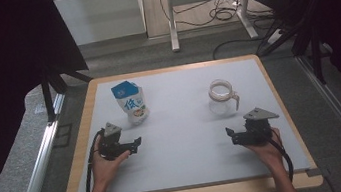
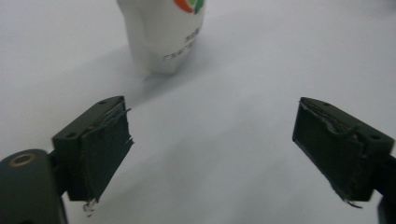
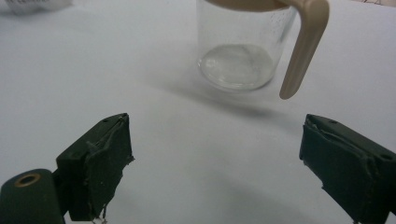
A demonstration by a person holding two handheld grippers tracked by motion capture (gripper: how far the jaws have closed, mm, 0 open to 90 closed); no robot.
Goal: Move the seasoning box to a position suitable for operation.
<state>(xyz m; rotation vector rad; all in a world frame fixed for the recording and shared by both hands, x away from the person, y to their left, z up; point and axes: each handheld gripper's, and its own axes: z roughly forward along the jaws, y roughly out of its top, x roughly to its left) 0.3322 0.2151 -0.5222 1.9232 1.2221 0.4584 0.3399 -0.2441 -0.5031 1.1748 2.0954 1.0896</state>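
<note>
Left gripper (image 1: 137,144): jaws wide apart, empty, resting on the tabletop (image 1: 187,159) just short of the milk carton (image 1: 131,103).
Right gripper (image 1: 230,135): jaws spread, empty, just short of the glass pitcher (image 1: 222,98).
Pitcher: upright, clear, tan rim and handle, well apart from the carton.
Likely step: reaching; approach each thing squarely, jaws level, avoiding the handle.

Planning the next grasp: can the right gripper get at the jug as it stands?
Probably yes. The right gripper is open, the jug stands just ahead of it, and bare table lies between. Its handle faces the gripper.
</note>
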